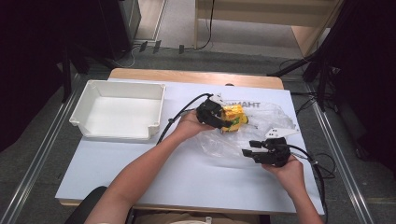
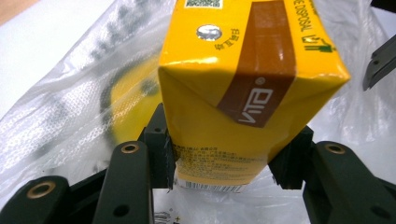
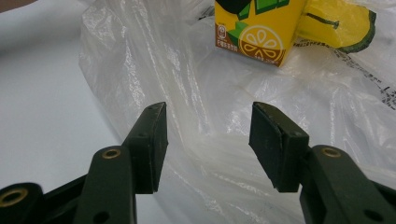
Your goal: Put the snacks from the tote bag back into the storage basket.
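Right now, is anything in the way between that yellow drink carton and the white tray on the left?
Nothing visible blocks it. The yellow drink carton sits clamped in the left gripper over the clear plastic bag, and only bare tabletop lies between it and the white plastic tray. The bag looks loose, so it might drag along.

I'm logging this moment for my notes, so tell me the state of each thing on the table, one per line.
Yellow drink carton: sealed, lying on the plastic bag, gripped at one end.
Left tongs: shut on the yellow drink carton, a pad on each side.
Right tongs: open, nothing between the jaws, just over the bag.
Plastic bag: clear, crumpled, spread flat on the table.
White tray: upright, empty.
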The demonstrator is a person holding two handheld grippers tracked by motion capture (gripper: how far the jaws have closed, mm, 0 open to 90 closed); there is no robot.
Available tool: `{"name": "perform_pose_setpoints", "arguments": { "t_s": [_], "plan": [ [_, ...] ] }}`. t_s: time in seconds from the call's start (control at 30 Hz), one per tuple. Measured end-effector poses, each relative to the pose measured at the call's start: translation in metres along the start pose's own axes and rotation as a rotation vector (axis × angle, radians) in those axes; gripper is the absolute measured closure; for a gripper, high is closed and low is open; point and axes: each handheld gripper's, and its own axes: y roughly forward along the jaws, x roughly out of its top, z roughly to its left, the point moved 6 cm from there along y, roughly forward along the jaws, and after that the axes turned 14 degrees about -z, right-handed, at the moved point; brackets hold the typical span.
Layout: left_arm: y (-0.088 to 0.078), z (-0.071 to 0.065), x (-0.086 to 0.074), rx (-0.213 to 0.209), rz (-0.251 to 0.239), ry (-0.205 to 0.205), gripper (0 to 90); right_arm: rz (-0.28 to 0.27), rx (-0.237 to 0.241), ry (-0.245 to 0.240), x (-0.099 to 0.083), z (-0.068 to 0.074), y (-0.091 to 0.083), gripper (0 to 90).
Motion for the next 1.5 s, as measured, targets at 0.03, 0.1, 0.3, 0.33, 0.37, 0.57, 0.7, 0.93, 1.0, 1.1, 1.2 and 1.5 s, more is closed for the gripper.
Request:
{"name": "perform_pose_setpoints", "arguments": {
  "t_s": [0.03, 0.1, 0.3, 0.33, 0.37, 0.57, 0.7, 0.93, 1.0, 1.1, 1.2, 1.5],
  "plan": [
    [-0.001, -0.001, 0.002, 0.001, -0.007, -0.002, 52.1, -0.001, 0.002, 0.002, 0.0, 0.0, 0.0, 47.9],
    [-0.003, -0.002, 0.005, 0.002, -0.012, 0.001, 52.2, -0.002, 0.003, 0.004, 0.0, 0.0, 0.0, 47.9],
    [-0.009, -0.005, 0.012, 0.005, -0.032, 0.004, 52.2, -0.007, 0.005, 0.009, 0.001, 0.0, 0.0, 47.9],
    [-0.01, -0.005, 0.012, 0.002, -0.029, 0.002, 52.1, -0.006, 0.005, 0.009, 0.001, 0.0, 0.0, 47.9],
    [-0.011, -0.006, 0.013, 0.002, -0.031, 0.0, 52.2, -0.006, 0.004, 0.009, 0.001, 0.0, 0.0, 47.9],
    [-0.019, -0.006, 0.02, 0.004, -0.044, -0.013, 52.2, -0.008, 0.003, 0.014, 0.001, -0.001, 0.0, 47.9],
    [-0.026, -0.007, 0.024, 0.005, -0.048, -0.023, 52.2, -0.007, 0.004, 0.015, 0.001, -0.001, 0.001, 47.9],
    [-0.038, -0.011, 0.031, 0.012, -0.056, -0.02, 52.2, -0.02, 0.01, 0.017, 0.003, -0.001, 0.0, 47.9],
    [-0.041, -0.012, 0.032, 0.013, -0.062, -0.021, 52.2, -0.021, 0.011, 0.018, 0.003, -0.001, 0.0, 47.9],
    [-0.046, -0.013, 0.034, 0.018, -0.062, -0.023, 52.2, -0.028, 0.012, 0.022, 0.004, -0.002, 0.001, 47.9],
    [-0.052, -0.013, 0.035, 0.021, -0.055, -0.02, 52.2, -0.034, 0.014, 0.021, 0.005, -0.003, 0.001, 47.9],
    [-0.068, -0.013, 0.035, 0.036, -0.078, -0.031, 52.4, -0.039, 0.018, 0.023, 0.007, -0.004, 0.003, 47.9]
  ]
}}
